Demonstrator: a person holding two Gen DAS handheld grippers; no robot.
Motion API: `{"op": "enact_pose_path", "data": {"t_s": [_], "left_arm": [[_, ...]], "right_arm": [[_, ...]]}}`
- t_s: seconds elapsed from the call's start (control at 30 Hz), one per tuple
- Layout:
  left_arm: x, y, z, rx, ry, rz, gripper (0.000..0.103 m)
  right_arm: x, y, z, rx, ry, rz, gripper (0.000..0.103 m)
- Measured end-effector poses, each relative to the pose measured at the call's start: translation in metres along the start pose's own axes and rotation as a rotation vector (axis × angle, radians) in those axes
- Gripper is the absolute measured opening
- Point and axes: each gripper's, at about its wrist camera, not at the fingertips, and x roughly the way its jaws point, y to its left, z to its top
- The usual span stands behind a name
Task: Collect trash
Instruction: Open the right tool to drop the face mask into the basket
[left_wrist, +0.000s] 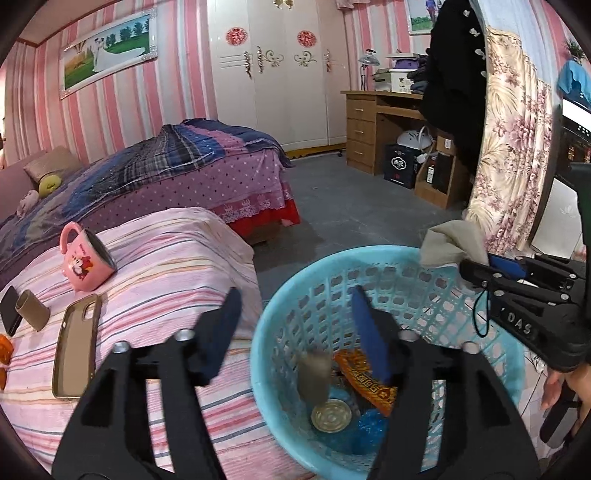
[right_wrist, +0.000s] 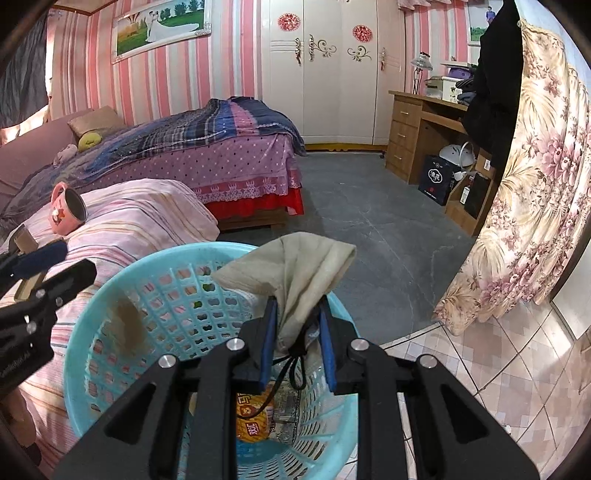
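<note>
A light blue plastic basket (left_wrist: 295, 295) (right_wrist: 85, 332) stands beside the striped table. Inside lie an orange snack wrapper (left_wrist: 369, 376) (right_wrist: 255, 417), a round metal lid (left_wrist: 330, 415) and blue plastic. A blurred brown cardboard tube (left_wrist: 313, 376) (right_wrist: 127, 325) is in mid-air inside the basket. My left gripper (left_wrist: 295, 332) is open and empty above the basket's near rim. My right gripper (right_wrist: 297, 321) (left_wrist: 476, 266) is shut on a beige cloth (right_wrist: 295, 273) (left_wrist: 450, 243) and holds it over the basket's rim.
On the pink striped tablecloth (left_wrist: 166, 266) lie a tipped pink mug (left_wrist: 86, 262) (right_wrist: 66, 210), a phone case (left_wrist: 75, 347), a second cardboard tube (left_wrist: 33, 308) and a dark phone (left_wrist: 9, 310). A bed (left_wrist: 184, 170), wooden desk (left_wrist: 373, 129) and floral curtain (right_wrist: 528, 203) stand beyond.
</note>
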Motion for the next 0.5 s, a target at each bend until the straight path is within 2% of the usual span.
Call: {"op": "enact_pose_path", "data": {"t_s": [0.13,0.2,0.5], "left_arm": [[-0.002,0.017,-0.004,-0.002,-0.007,0.082,0.085],[-0.004,0.028,-0.006,-0.016,-0.008,0.109,0.089],[-0.018,0.079,-0.009,-0.078,-0.013,0.195,0.093]], "right_arm": [[0.000,-0.001,0.000,0.004,-0.005,0.003,0.022],[0.001,0.001,-0.001,0.001,-0.006,0.004,0.022],[0.003,0.018,0.001,-0.035,-0.004,-0.006,0.025]]}}
